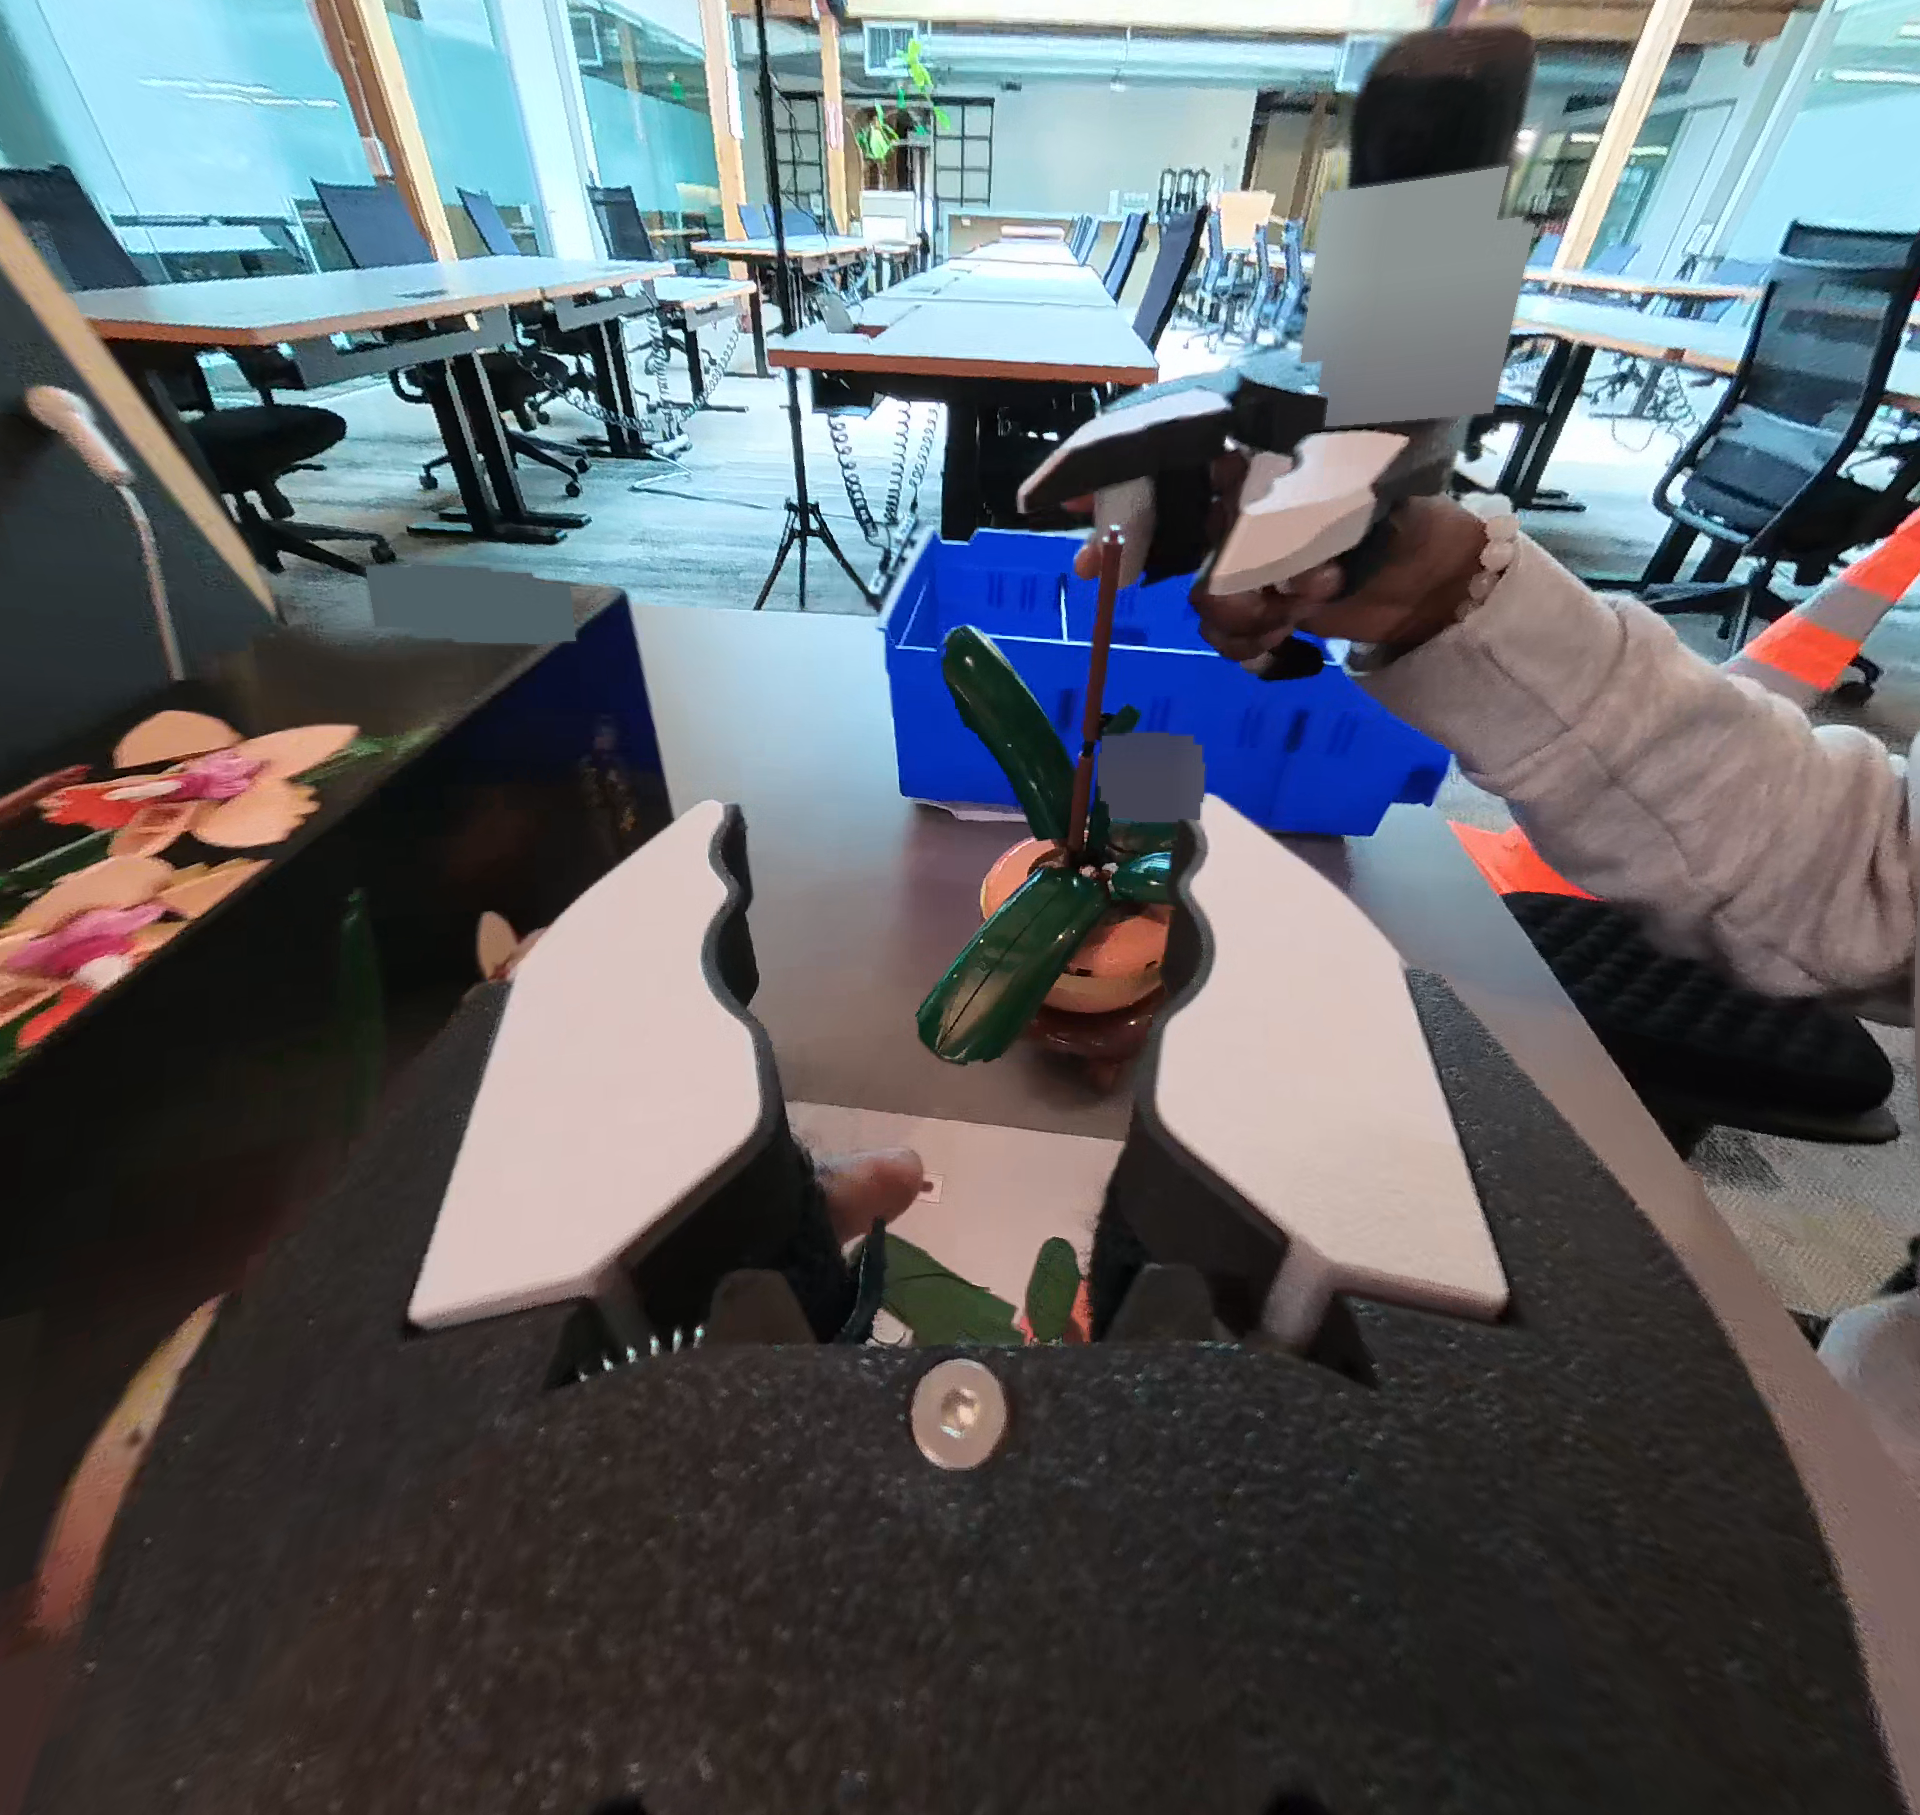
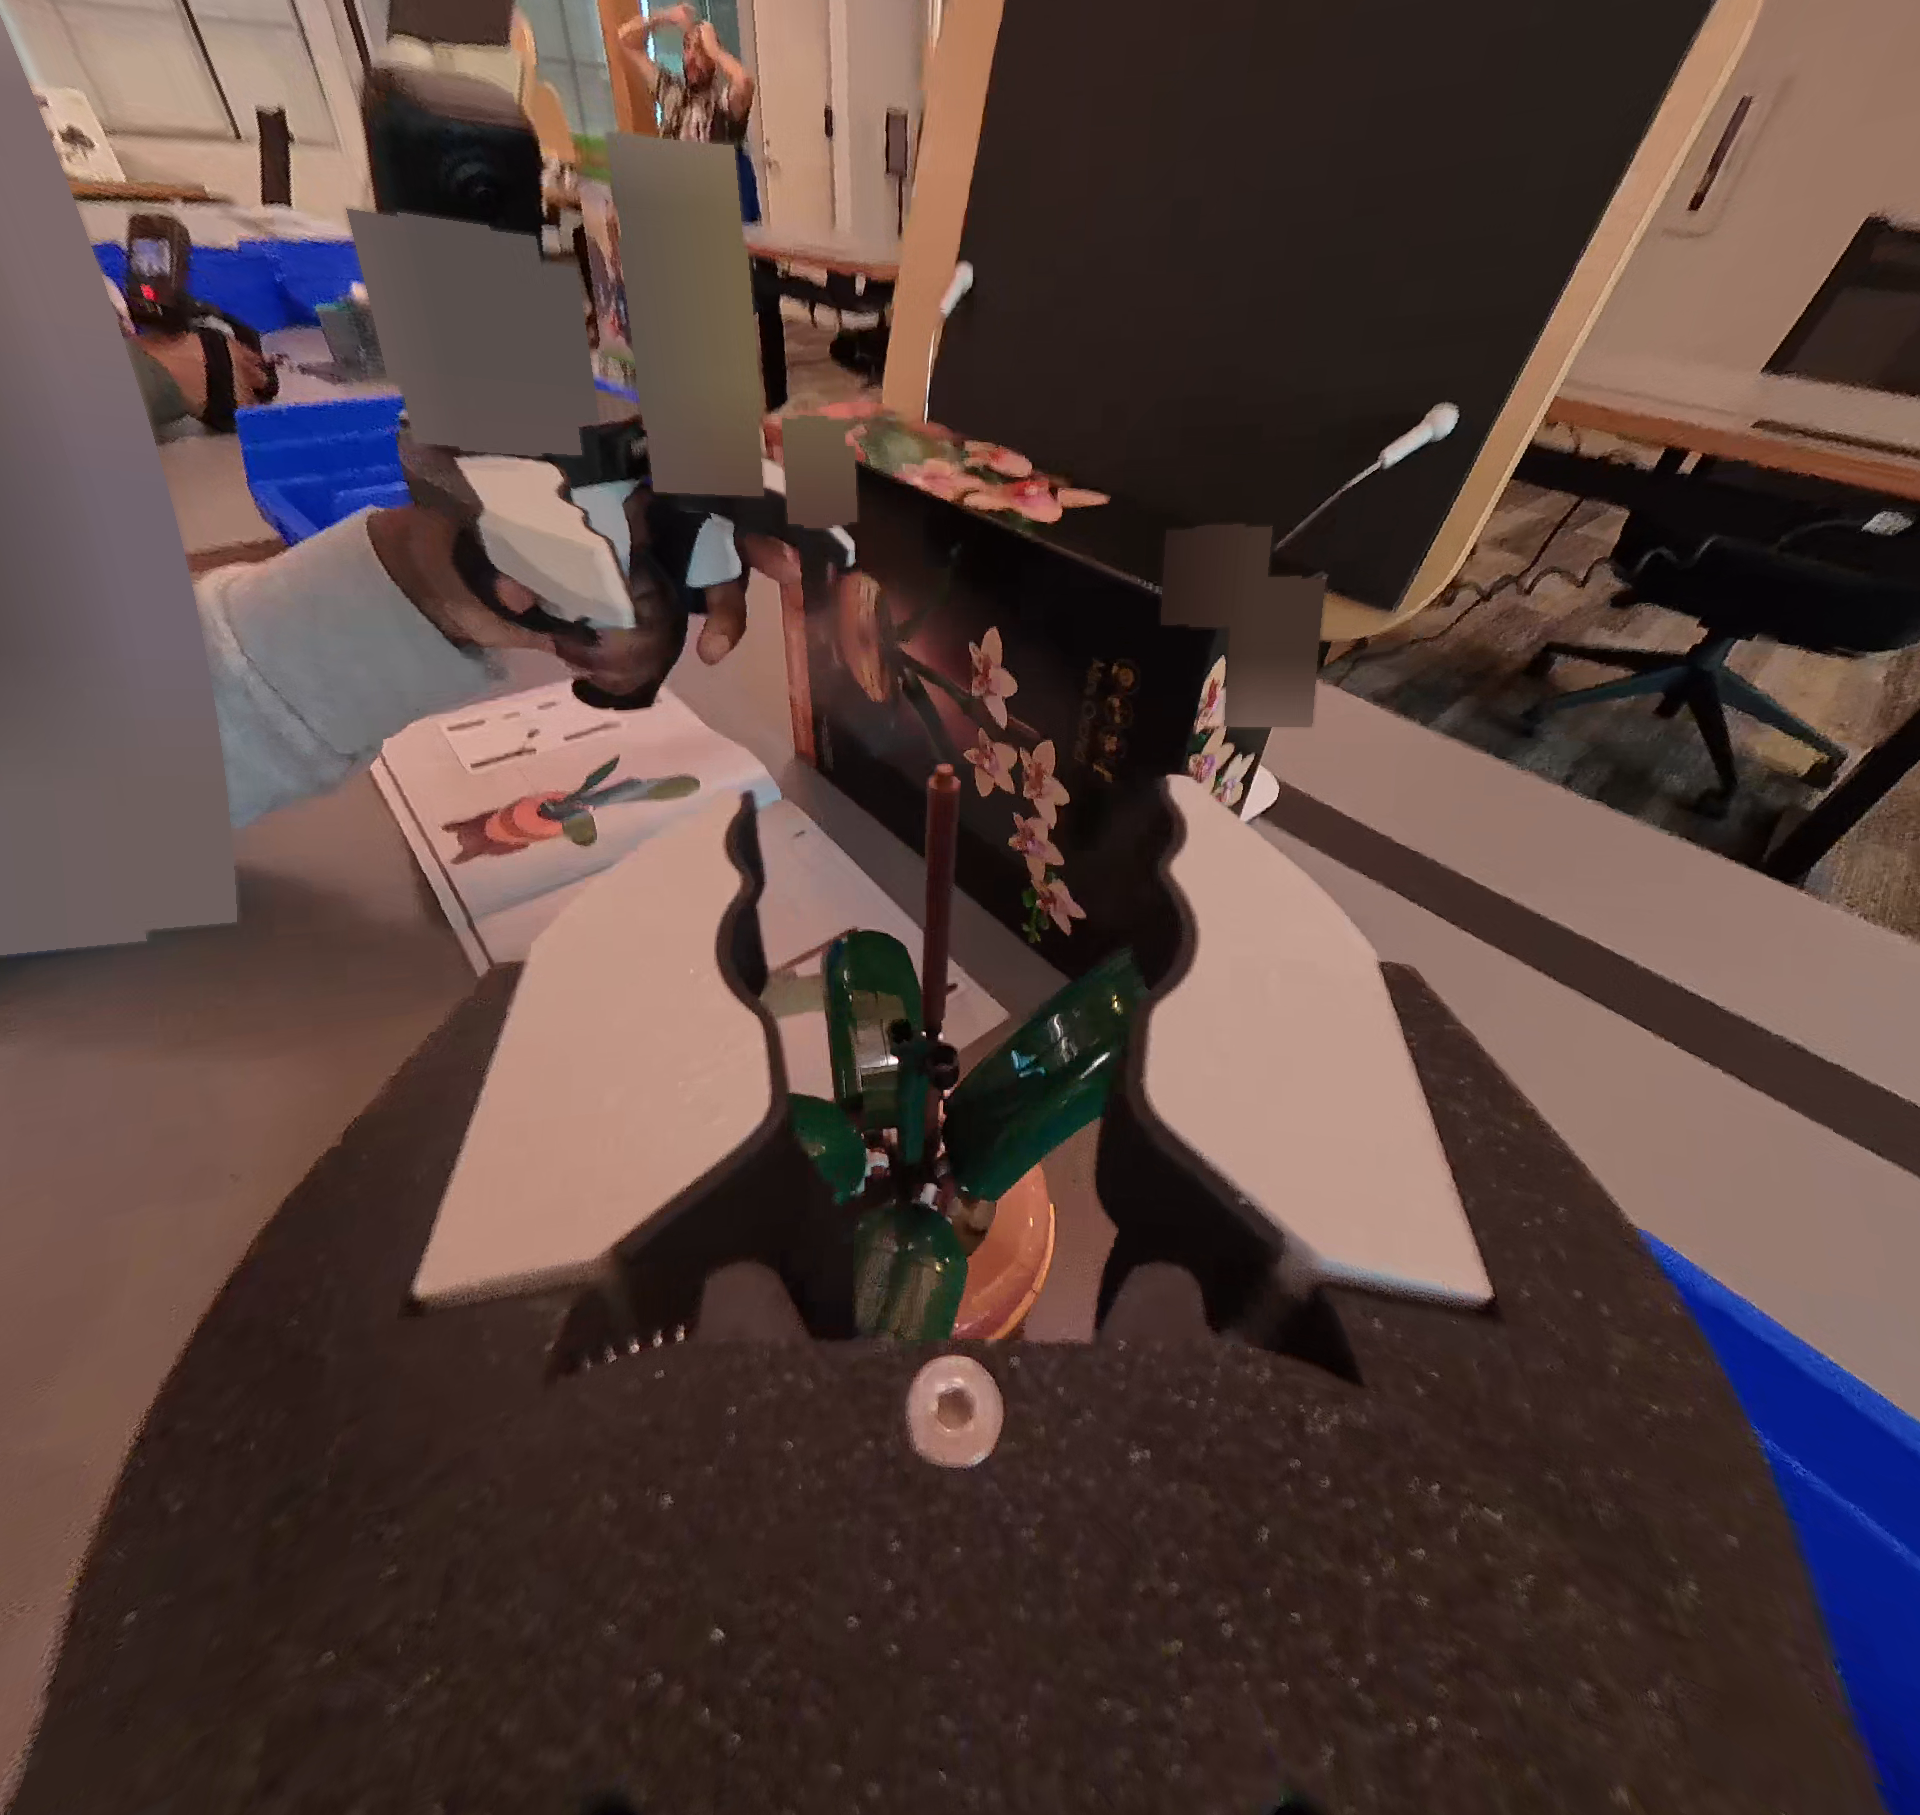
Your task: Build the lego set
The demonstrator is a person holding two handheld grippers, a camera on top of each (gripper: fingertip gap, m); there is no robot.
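Observation:
A lego orchid stands on the grey table: a peach pot [image 1: 1101,970] on a brown stand, dark green leaves [image 1: 1003,970] and a thin upright brown stem [image 1: 1096,685]. My left gripper [image 1: 961,820] is open and empty, low over the table just short of the pot. My right gripper [image 1: 1127,539] is open above the plant, one finger beside the stem's top. In the right wrist view the stem [image 2: 940,892], leaves [image 2: 1049,1069] and pot [image 2: 1013,1266] sit between the open fingers of the right gripper [image 2: 961,799]; nothing is gripped. The left gripper [image 2: 665,591] shows farther off.
The black set box with orchid pictures [image 1: 156,830] stands left of the plant, also in the right wrist view [image 2: 935,705]. An open instruction booklet [image 2: 561,809] lies under the left gripper. A blue bin [image 1: 1143,716] stands behind the plant. Office desks and chairs fill the room.

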